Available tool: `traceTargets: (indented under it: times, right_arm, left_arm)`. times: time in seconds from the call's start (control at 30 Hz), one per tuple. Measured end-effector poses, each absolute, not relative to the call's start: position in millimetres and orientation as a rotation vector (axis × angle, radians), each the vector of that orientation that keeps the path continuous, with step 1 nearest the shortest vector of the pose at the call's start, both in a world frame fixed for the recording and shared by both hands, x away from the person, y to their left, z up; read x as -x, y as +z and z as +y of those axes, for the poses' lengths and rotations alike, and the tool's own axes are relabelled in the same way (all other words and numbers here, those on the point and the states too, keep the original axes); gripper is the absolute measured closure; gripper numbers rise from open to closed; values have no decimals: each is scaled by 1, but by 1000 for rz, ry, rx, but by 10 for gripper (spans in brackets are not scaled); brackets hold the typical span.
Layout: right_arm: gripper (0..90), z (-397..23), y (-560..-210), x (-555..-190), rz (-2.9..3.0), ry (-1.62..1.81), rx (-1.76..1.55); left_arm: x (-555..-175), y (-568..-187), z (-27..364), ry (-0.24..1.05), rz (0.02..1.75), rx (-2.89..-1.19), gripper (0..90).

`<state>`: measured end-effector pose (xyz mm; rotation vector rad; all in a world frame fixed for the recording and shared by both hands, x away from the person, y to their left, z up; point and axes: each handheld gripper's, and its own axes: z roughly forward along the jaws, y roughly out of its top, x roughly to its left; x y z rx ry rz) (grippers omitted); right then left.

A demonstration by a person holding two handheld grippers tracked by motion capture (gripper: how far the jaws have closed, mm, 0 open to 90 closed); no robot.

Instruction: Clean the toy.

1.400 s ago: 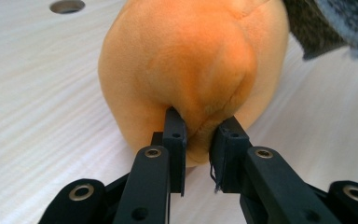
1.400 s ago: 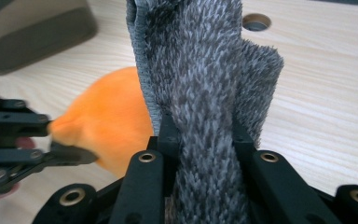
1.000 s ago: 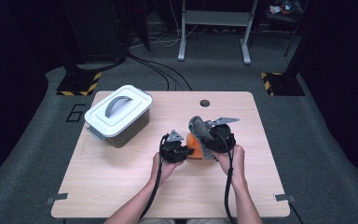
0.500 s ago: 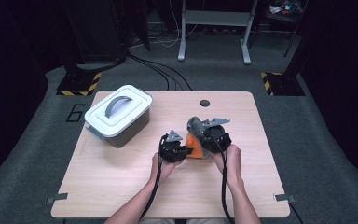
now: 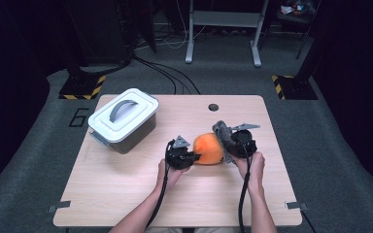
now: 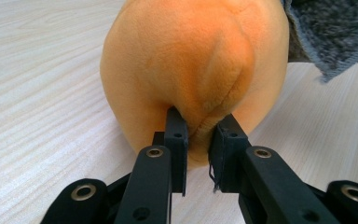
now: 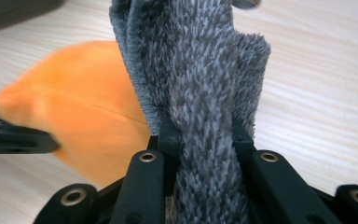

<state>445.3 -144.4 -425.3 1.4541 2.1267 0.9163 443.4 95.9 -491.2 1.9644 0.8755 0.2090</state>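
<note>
The wooden table (image 5: 126, 194) is seen with a lidded grey box (image 5: 122, 120) at about ten o'clock from its middle, unchanged from the earlier high views. Just to the three o'clock side of the table's middle, an orange plush toy (image 5: 209, 148) with a grey fuzzy part (image 5: 222, 132) at its one o'clock end is held between the two grippers. Compared with a second ago, much more of the orange body is exposed, and the right gripper (image 5: 233, 145) has been shifted towards three o'clock and lowered, so the toy appears stretched out between the hands. In the left gripper view, the left gripper (image 6: 198, 140) is clamped on a pinched fold of the orange fabric (image 6: 191, 70), the jaws nearly together. In the right gripper view, the right gripper (image 7: 200, 135) is clamped on the grey pile (image 7: 200, 70), which is squeezed between the jaws. The left hand (image 5: 172, 172) has been kept in place. It is judged that the toy is being pulled open or straightened, perhaps before being placed in the box, whose lid is still on.
</note>
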Motion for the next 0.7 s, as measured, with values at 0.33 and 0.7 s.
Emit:
traceTargets:
  times: [0.33, 0.7]
  right_arm:
    - [737, -169, -456, -460, 2118, 883, -1614]
    - [734, -170, -493, -478, 2184, 811, -1747]
  left_arm:
    - [-442, -493, 96, 202, 889, -1957, 782]
    - [-442, -493, 97, 204, 887, -1958, 782]
